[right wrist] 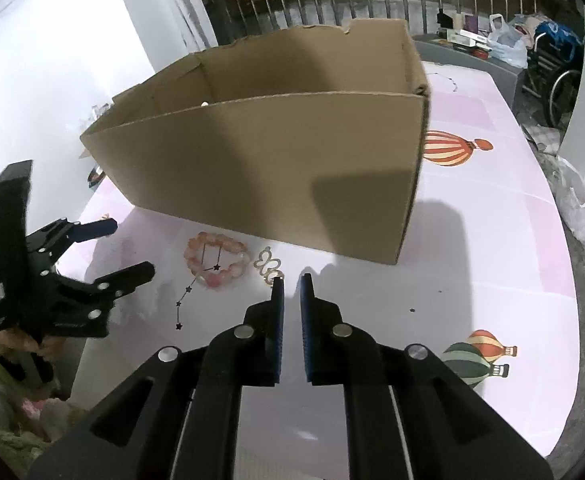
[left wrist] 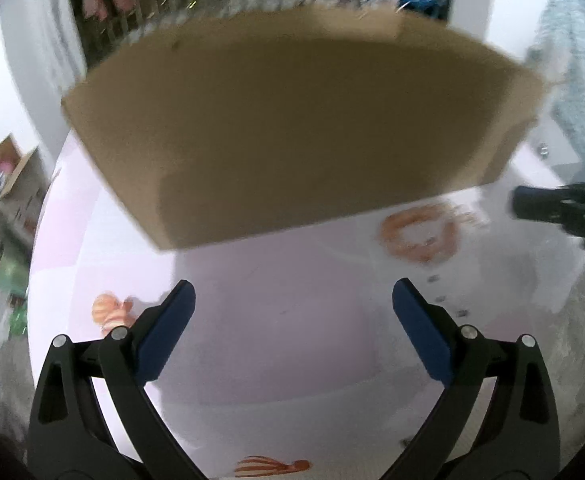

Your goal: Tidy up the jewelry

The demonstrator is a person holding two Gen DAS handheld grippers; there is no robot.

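You are at a pick-up step: two pieces of jewelry lie on the counter (right wrist: 492, 240) outside the cardboard box (right wrist: 276, 168), and neither is in your grasp yet.

Your right gripper (right wrist: 291, 280) has its jaws drawn narrow, with only a slim gap between the blue pads and nothing in it. The gold hair clip (right wrist: 269, 267) lies just ahead of the jaw tips and slightly to their left, very near the left pad; whether they touch I cannot tell. The pink bead bracelet (right wrist: 217, 259) lies further left of those jaws, just beside the clip, and both sit close to the near wall of the box.

Your left gripper (left wrist: 294, 300) has its jaws spread wide and empty, hovering over bare counter. From its view, which is blurred, the bracelet sits ahead and off to the right of the jaws, and the box fills the space straight ahead.

For the next move, I judge the clip the nearer target. Open the right jaws a little, shift them left so the clip lies between the pads, then close. The clip looks thin and flat, so come in low or it may slip. After that, the box's open top is ahead and above.
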